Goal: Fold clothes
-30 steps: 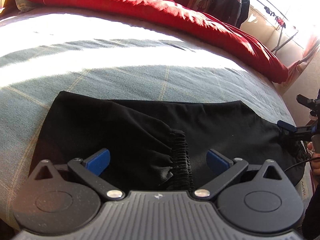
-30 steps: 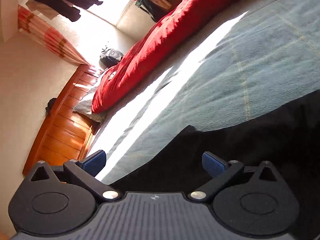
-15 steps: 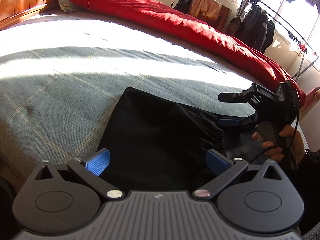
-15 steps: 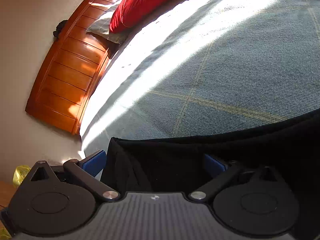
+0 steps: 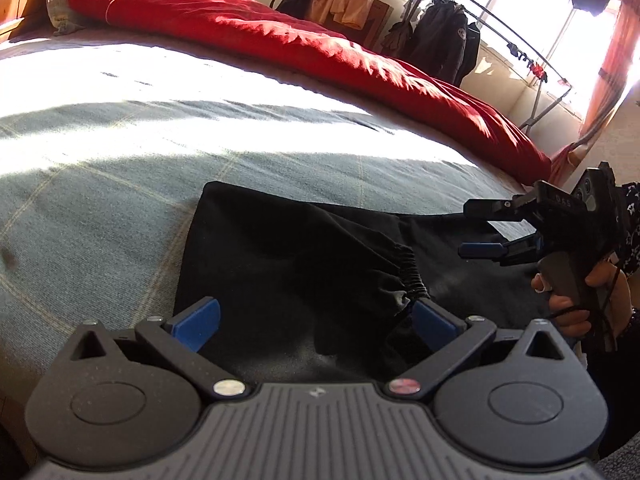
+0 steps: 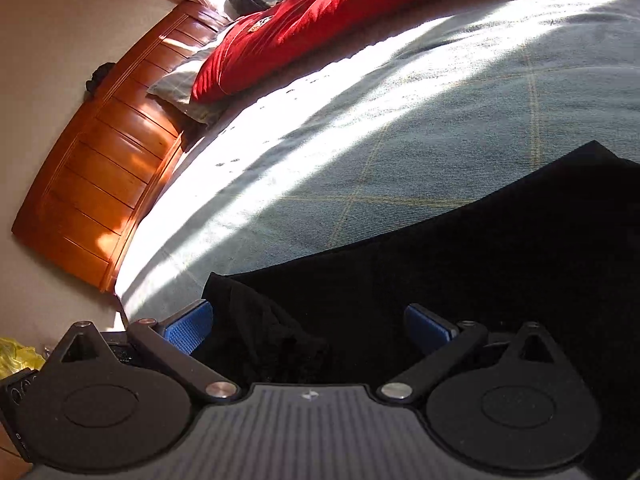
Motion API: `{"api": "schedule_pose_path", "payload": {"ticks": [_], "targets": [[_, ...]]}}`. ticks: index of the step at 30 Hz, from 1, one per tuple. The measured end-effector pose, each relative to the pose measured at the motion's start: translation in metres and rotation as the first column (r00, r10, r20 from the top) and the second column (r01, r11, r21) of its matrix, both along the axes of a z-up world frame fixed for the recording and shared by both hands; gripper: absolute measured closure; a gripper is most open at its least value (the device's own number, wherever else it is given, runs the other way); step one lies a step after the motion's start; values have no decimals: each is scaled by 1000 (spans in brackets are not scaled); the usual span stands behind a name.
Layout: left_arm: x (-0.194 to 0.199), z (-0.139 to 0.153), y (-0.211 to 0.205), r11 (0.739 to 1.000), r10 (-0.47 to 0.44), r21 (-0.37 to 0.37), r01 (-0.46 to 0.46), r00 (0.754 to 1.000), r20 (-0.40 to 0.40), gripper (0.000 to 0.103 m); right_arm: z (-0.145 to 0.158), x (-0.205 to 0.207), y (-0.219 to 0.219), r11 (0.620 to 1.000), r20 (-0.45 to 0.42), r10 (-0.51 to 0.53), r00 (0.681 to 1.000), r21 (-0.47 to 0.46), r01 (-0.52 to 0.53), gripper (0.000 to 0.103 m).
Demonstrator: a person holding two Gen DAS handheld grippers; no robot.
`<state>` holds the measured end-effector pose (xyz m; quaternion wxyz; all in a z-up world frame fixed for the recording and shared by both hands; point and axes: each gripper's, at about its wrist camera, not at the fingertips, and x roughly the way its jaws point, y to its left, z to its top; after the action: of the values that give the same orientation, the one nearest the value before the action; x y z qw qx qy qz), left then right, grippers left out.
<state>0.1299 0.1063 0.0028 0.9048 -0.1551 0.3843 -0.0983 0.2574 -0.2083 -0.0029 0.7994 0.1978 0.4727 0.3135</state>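
A black garment [image 5: 304,264] lies folded on the grey-blue bedspread [image 5: 100,184], with a gathered elastic cuff [image 5: 412,276] on top near its middle. My left gripper [image 5: 316,322] hovers low over the garment's near edge, open, and the cuff sits just beyond its right pad [image 5: 434,320]. A hand holds my right gripper [image 5: 482,227] above the garment's right part, its fingers apart. In the right wrist view the right gripper [image 6: 307,326] is open over the garment [image 6: 460,272], with a bunched corner [image 6: 256,320] between its pads.
A red duvet [image 5: 320,48] runs along the far side of the bed, and a pillow [image 6: 180,88] lies against the wooden headboard [image 6: 100,168]. A clothes rack with dark jackets [image 5: 448,40] stands by the window. The bed's edge drops off at my left.
My right gripper came in from the garment's far right end and now hangs above its right part. The left wrist view shifted left. Both grippers stayed open.
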Motion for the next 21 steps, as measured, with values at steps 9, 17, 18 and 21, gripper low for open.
{"api": "schedule_pose_path", "payload": {"ticks": [9,17,18,21], "targets": [[43,-24,-21,948,-318,12,319,946,-67,1,-24,-80,-3,909,103,-200,974,-352,224,0],[43,-33,-22,919,-389,22,393,917,-91,1,-36,-81,8,871,126,-266,956,-394,294,0],[44,-34,-20,919,-390,13,393,916,-90,1,-37,-82,6,872,126,-275,953,-385,303,0],[44,-35,-15,922,-385,-11,386,919,-88,1,-39,-84,-1,880,124,-301,946,-345,325,0]]}}
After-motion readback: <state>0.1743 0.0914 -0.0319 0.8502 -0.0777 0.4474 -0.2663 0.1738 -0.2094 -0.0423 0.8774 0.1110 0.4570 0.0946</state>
